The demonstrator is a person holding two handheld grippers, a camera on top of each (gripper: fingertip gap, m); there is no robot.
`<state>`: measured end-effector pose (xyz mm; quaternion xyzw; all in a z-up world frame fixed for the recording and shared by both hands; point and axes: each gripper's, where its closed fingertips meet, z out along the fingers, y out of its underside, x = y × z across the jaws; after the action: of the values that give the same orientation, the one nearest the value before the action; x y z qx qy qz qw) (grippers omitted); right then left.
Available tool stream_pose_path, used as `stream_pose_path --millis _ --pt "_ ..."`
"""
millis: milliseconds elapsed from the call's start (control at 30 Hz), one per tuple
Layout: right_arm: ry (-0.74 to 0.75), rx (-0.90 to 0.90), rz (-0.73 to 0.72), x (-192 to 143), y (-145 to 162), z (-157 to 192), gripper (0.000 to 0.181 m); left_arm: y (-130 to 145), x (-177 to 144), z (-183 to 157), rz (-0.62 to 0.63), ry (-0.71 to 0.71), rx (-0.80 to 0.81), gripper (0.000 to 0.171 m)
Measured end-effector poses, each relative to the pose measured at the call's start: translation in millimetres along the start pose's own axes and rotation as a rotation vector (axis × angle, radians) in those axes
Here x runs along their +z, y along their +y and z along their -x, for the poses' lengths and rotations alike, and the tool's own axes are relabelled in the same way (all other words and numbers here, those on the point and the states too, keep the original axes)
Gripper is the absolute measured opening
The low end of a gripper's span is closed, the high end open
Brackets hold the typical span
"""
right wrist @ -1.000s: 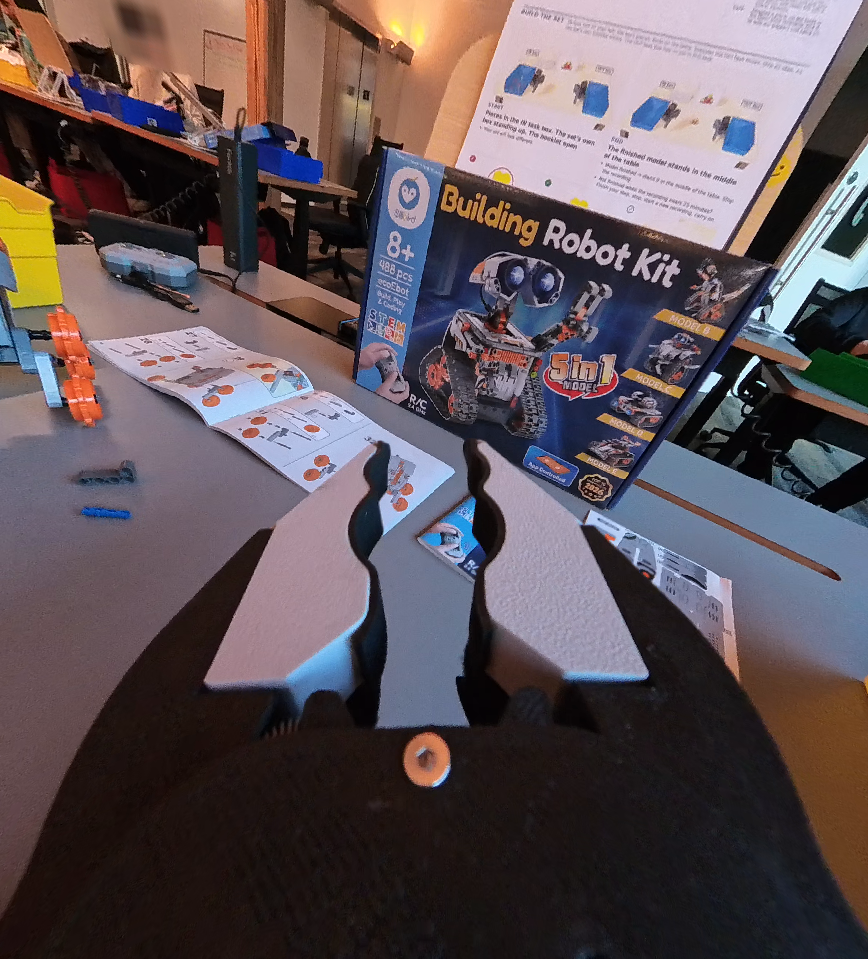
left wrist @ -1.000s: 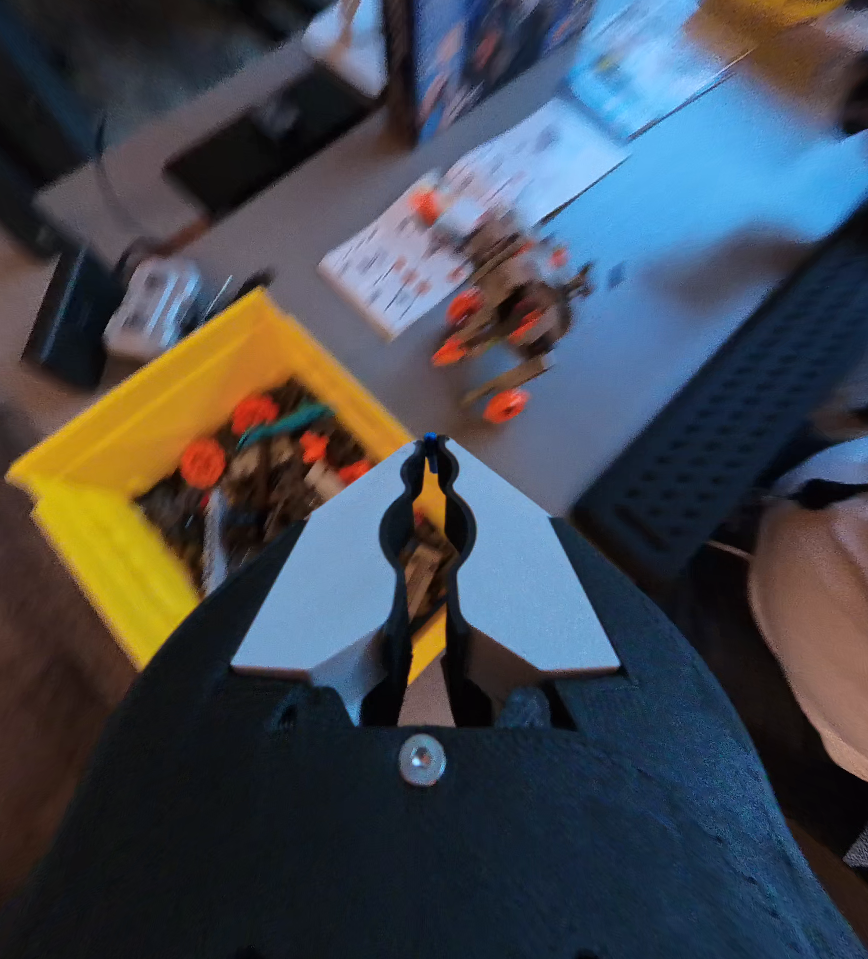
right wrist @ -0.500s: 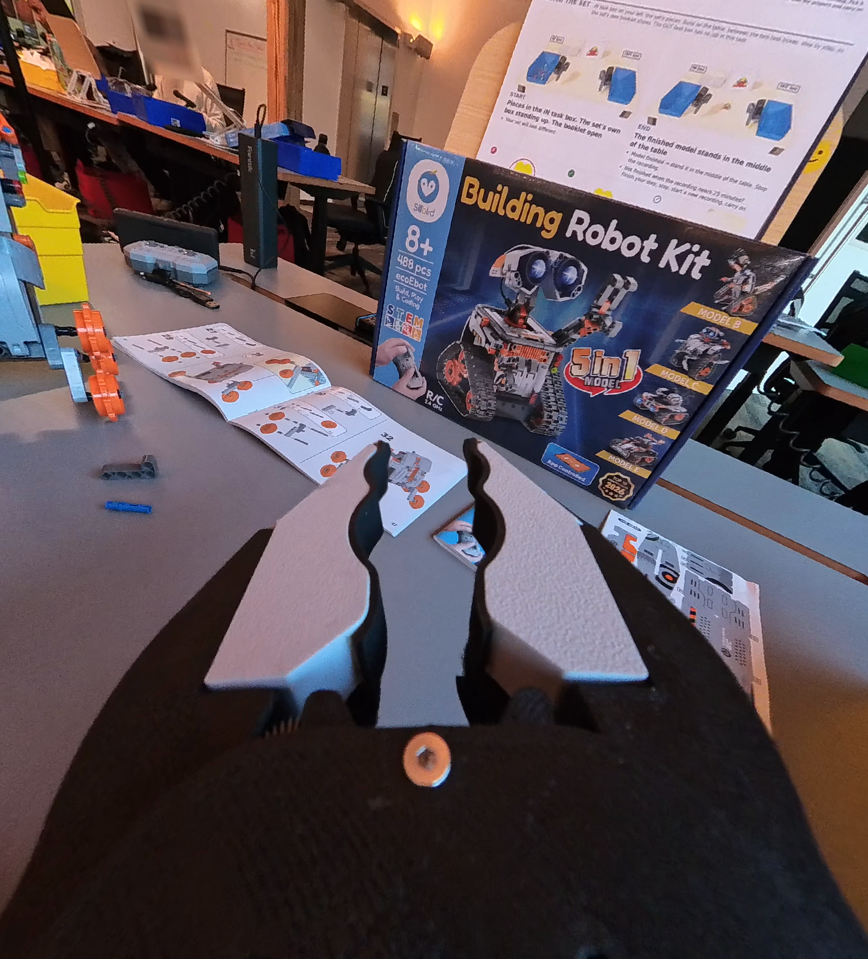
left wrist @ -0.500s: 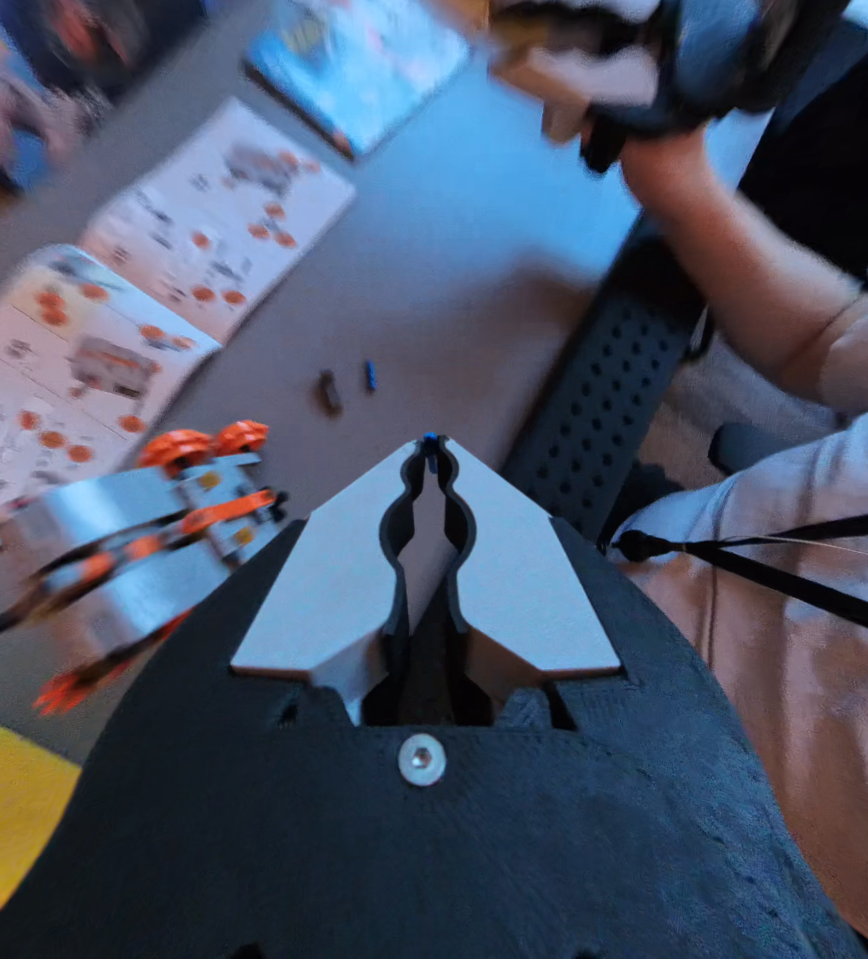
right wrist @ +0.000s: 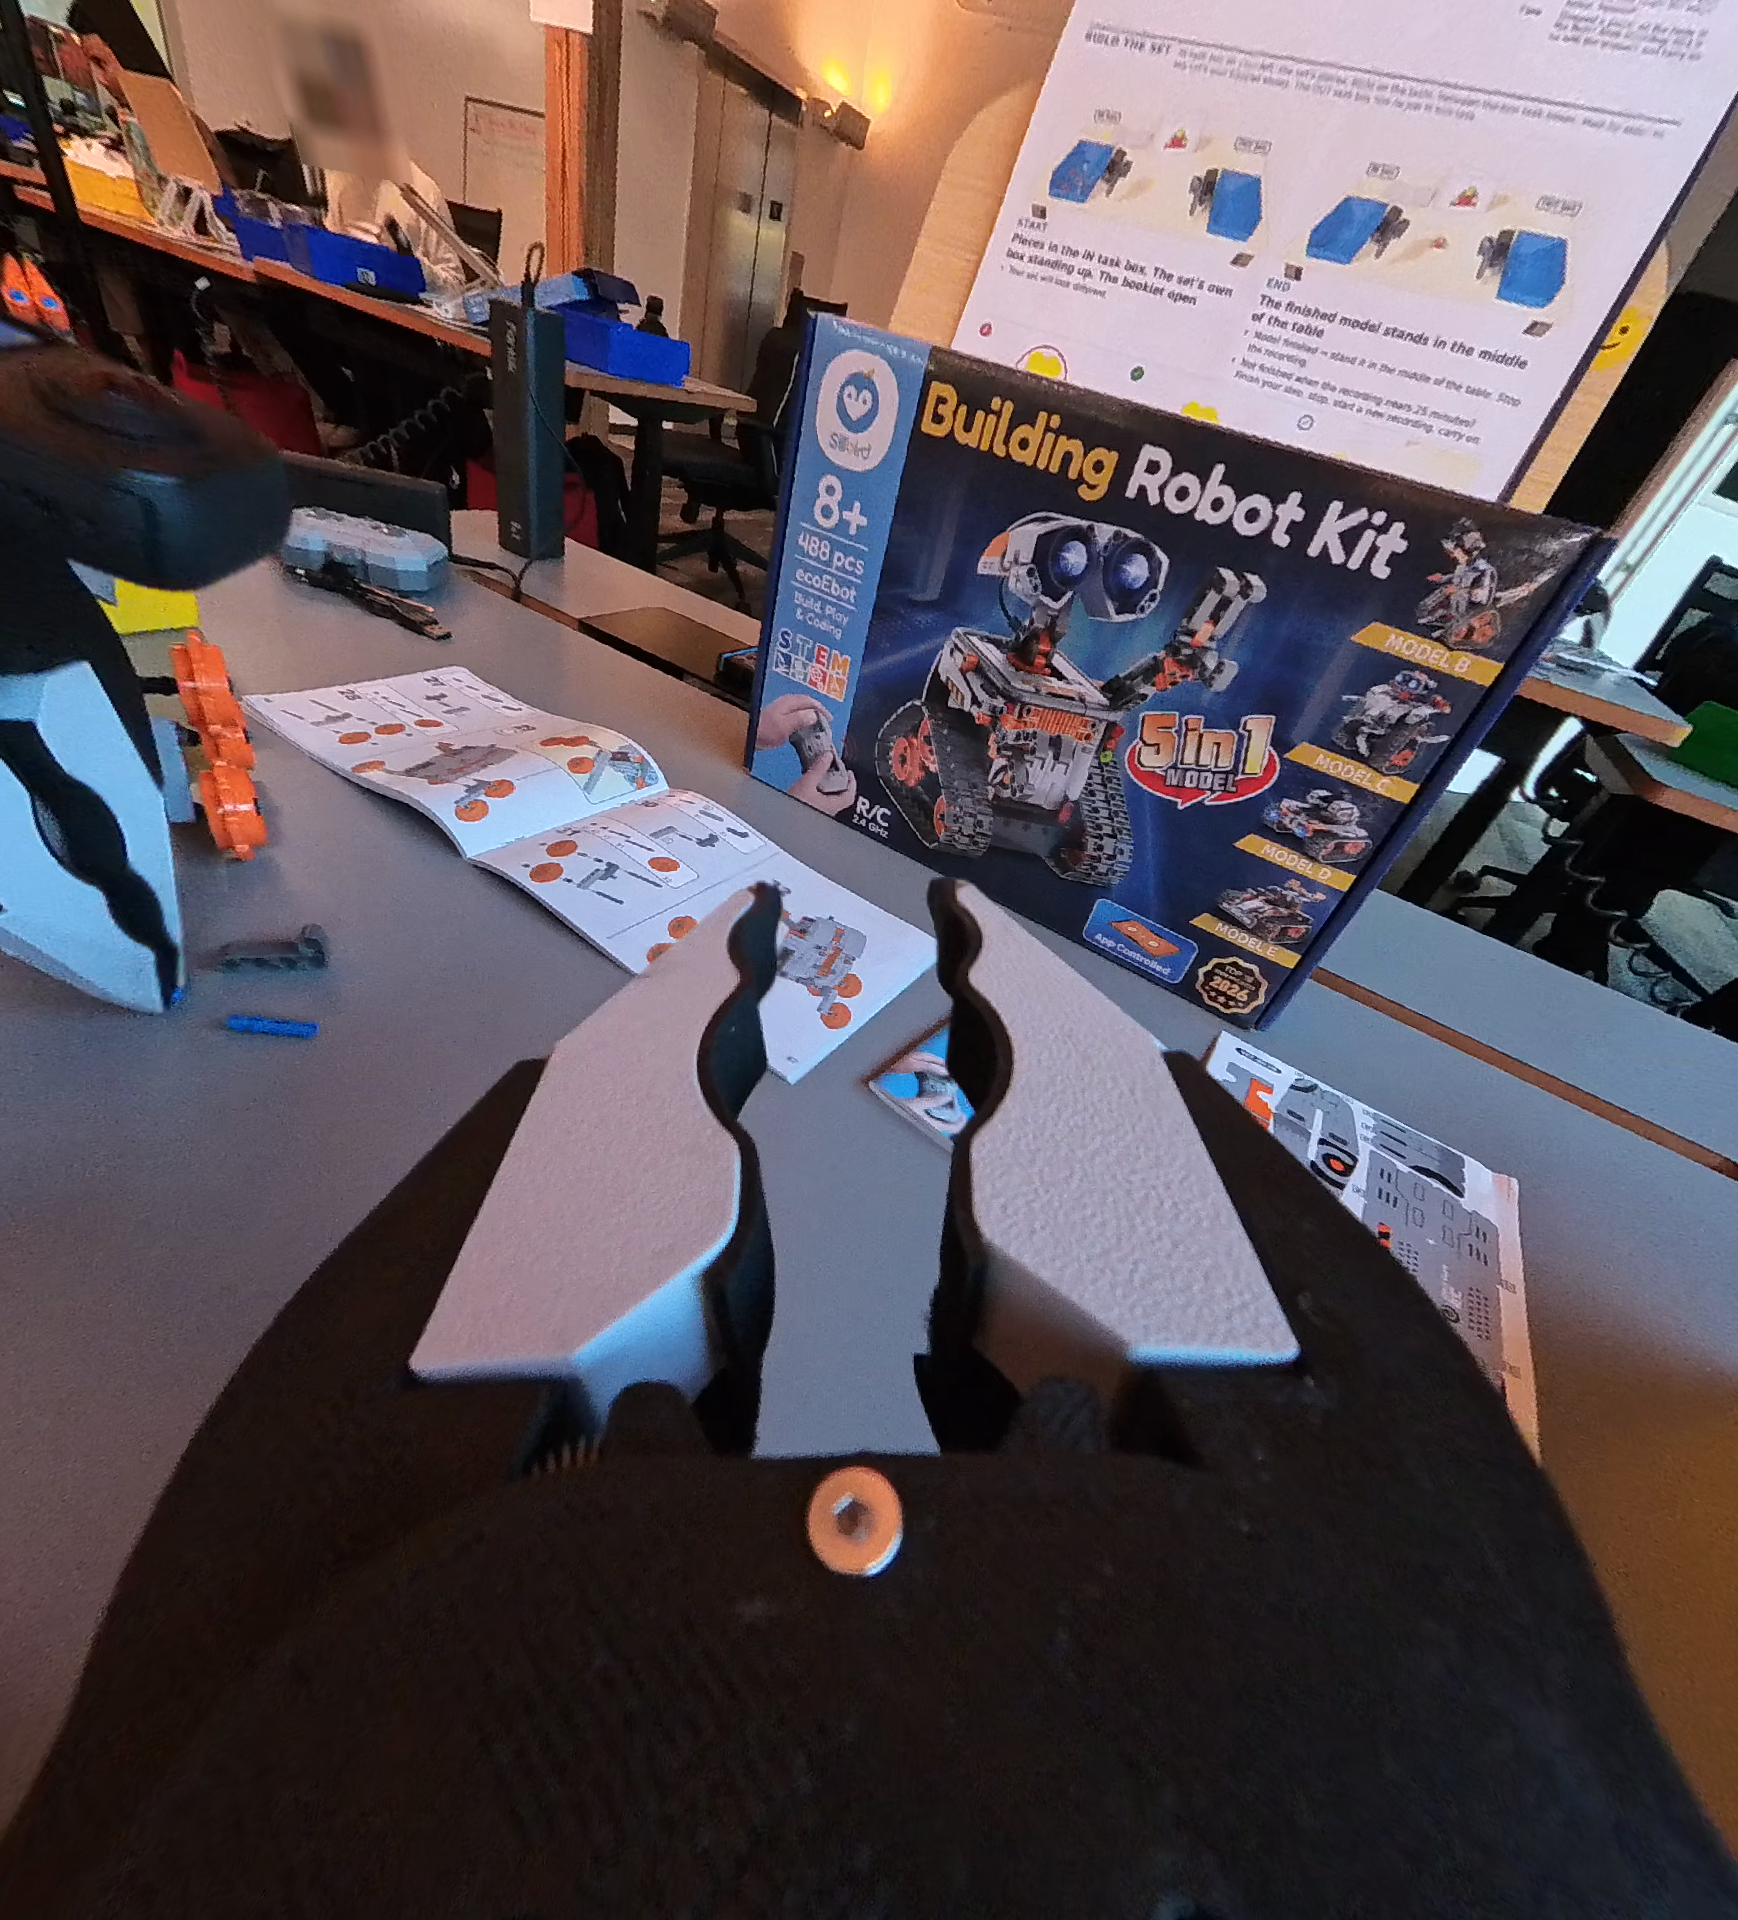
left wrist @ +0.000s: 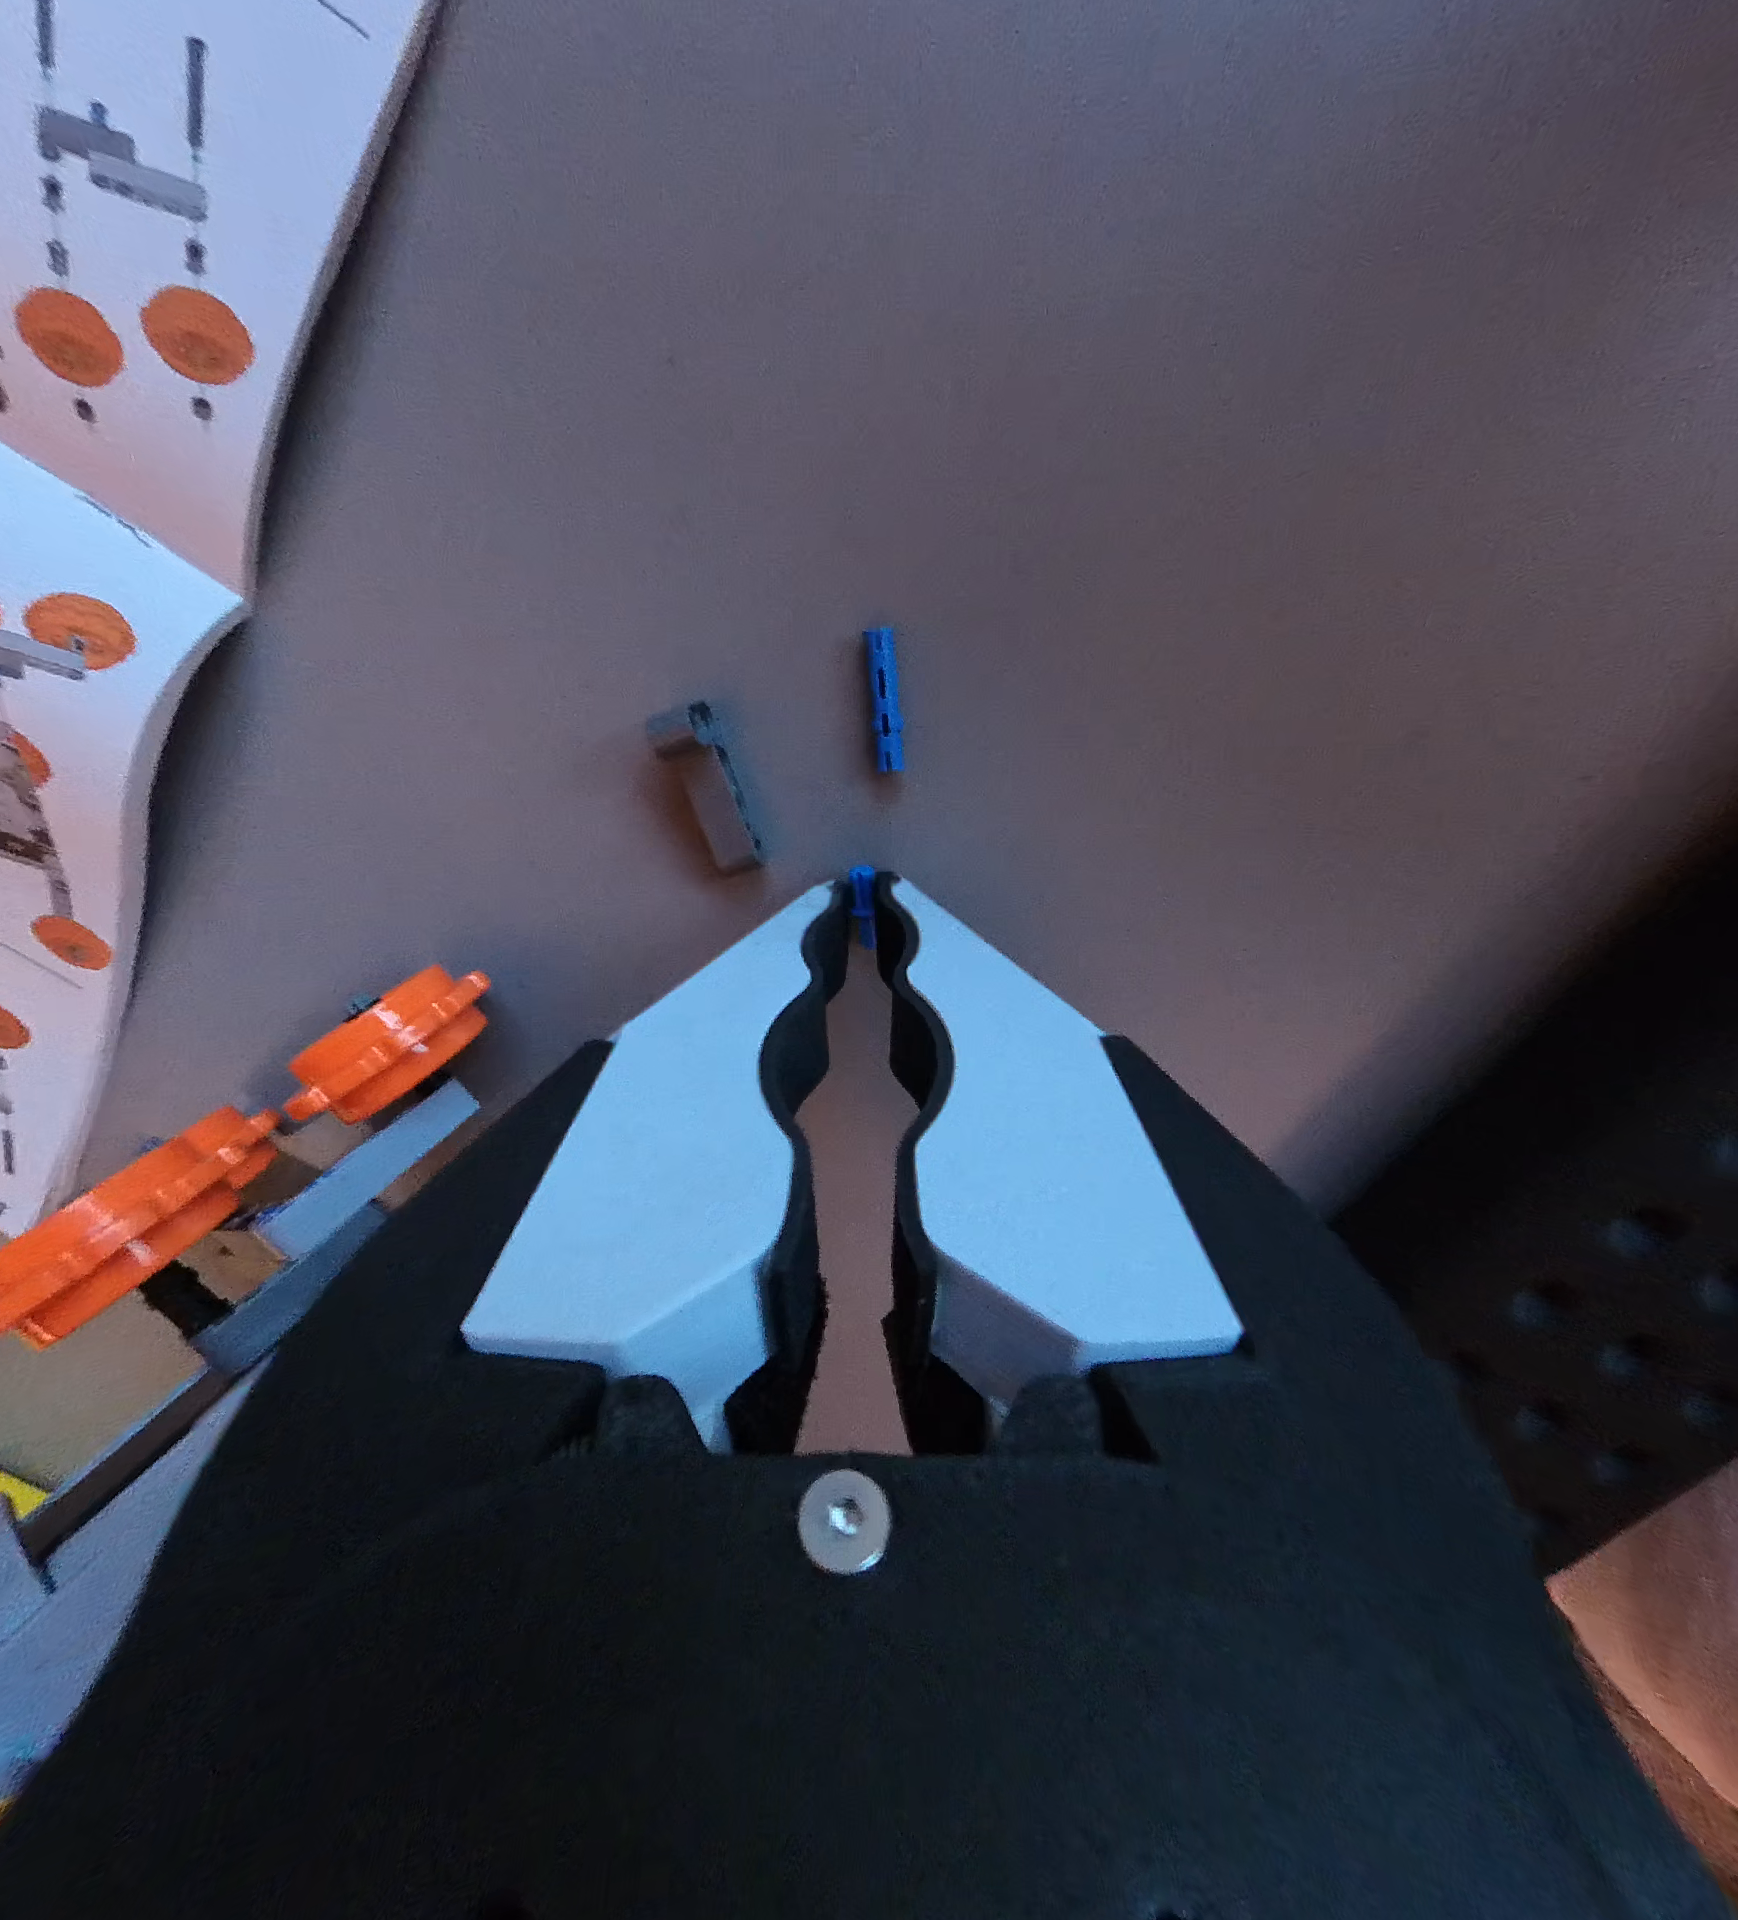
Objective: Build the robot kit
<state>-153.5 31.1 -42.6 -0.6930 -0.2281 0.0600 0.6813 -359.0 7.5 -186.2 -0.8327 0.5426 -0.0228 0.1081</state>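
While the left gripper (left wrist: 861, 902) is clamped on 1 small blue pin (left wrist: 860, 906) near a loose blue pin (left wrist: 883, 699), the right gripper (right wrist: 849, 914) is held apart, empty, above the grey table (right wrist: 117, 1143).

Most of the small blue pin (left wrist: 861, 902) is buried between the left gripper (left wrist: 861, 883) tips, so only its end pokes out at 12 o'clock. The orange-wheeled model (left wrist: 221, 1164) runs off the frame at 8 o'clock, and the instruction booklet (left wrist: 34, 520) gets cropped at 9. In the right wrist view, the shelves (right wrist: 117, 187) at 10 o'clock are too soft to make out.
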Motion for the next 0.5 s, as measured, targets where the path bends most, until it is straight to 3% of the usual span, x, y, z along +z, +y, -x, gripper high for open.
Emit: stream_pose_path --millis 100,300,500 --pt "-0.001 0.001 -0.006 -0.9 -1.4 0.5 0.030 1.0 1.3 -3.5 0.012 0.031 -0.037 0.003" --pt "0.008 -0.018 0.007 1.3 3.1 0.9 0.030 -3.6 -3.1 -4.1 -0.066 0.040 -0.088 0.029" --pt "0.007 -0.046 0.032 5.9 10.2 2.6 0.030 -8.5 -40.7 -9.5 -0.172 -0.011 -0.085 0.030"
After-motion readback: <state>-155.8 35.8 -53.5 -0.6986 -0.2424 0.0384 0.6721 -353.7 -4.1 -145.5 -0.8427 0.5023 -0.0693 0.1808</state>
